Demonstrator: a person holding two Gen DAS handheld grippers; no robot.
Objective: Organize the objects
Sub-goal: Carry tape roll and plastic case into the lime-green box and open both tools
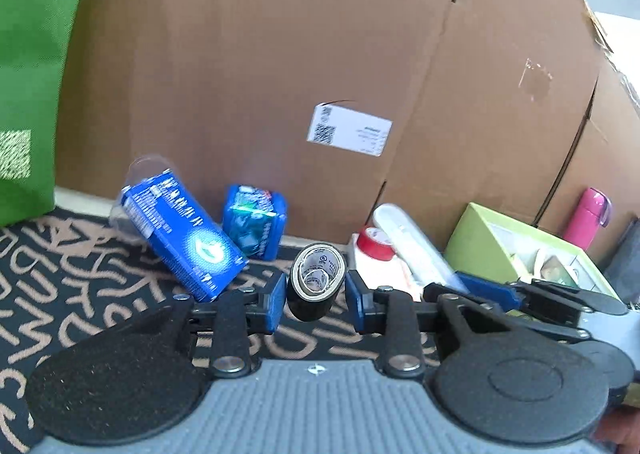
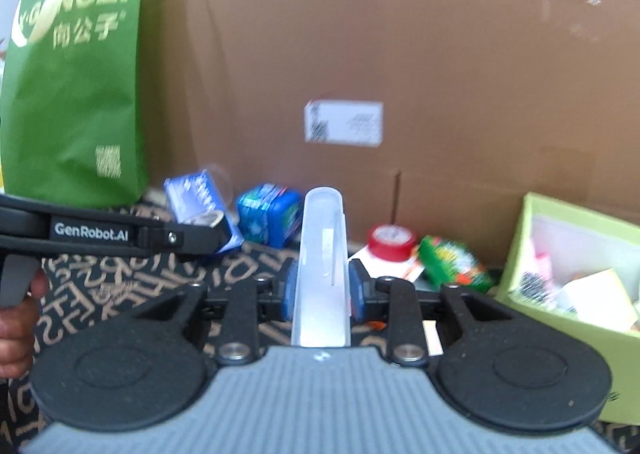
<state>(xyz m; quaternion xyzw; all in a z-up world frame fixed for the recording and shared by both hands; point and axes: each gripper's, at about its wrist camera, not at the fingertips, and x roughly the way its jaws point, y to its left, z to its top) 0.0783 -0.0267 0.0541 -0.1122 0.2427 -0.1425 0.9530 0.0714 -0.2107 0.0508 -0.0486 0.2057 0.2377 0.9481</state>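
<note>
**Both grippers loaded over the patterned rug**

The left gripper (image 1: 316,296) has its fingers closed on a black tape roll (image 1: 314,282), held above the rug (image 1: 80,294). The right gripper (image 2: 320,288) clamps a white plastic case (image 2: 322,254), pointing toward the cardboard box (image 2: 400,54). A green box (image 2: 560,294) sits at the rug's right edge.

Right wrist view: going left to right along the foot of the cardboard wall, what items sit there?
Green bag → blue carton → blue pack → red tape roll → green snack packet → lime box.
</note>
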